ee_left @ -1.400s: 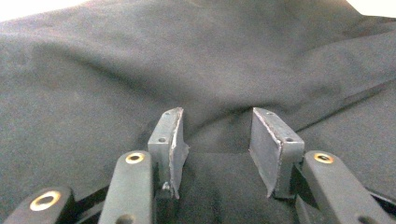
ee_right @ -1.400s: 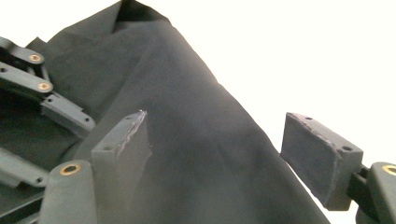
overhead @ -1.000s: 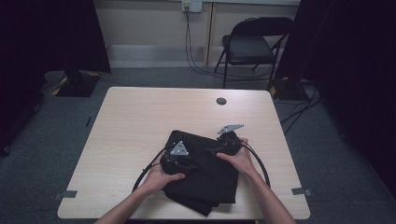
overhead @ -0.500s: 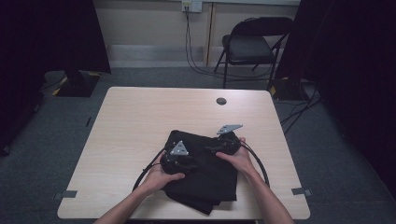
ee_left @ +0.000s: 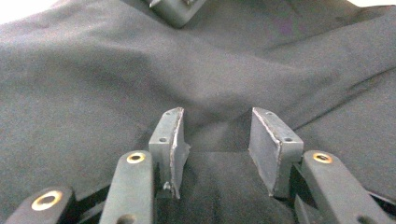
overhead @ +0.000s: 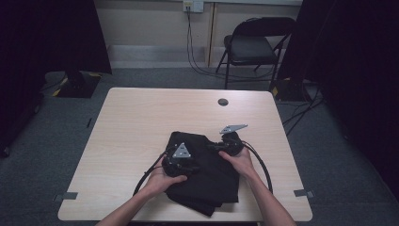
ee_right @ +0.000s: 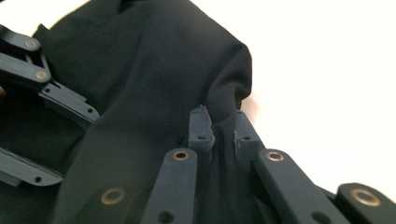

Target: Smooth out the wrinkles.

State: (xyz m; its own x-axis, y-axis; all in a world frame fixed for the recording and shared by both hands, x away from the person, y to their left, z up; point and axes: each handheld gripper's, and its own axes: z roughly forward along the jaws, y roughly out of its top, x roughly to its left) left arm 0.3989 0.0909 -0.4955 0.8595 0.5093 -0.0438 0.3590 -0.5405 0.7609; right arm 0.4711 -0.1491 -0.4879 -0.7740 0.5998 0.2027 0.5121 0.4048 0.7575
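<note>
- My left gripper (overhead: 180, 162) rests on the black cloth (overhead: 207, 176) at the near middle of the table (overhead: 127, 127); its jaws stand wide, pads (ee_left: 170, 140) against the fabric with nothing between them.
- My right gripper (overhead: 225, 146) has its jaws narrow, pinching a fold at the cloth's far right edge (ee_right: 224, 126).
- Judgement: folding is under way. Next I should close the left jaws on a fold, then lift both edges together.
- A small dark disc (overhead: 223, 101) sits well apart at the far side, and a chair (overhead: 256, 44) stands beyond the table.
- The trailing cables (overhead: 146, 176) lie just beside the cloth and could snag.
</note>
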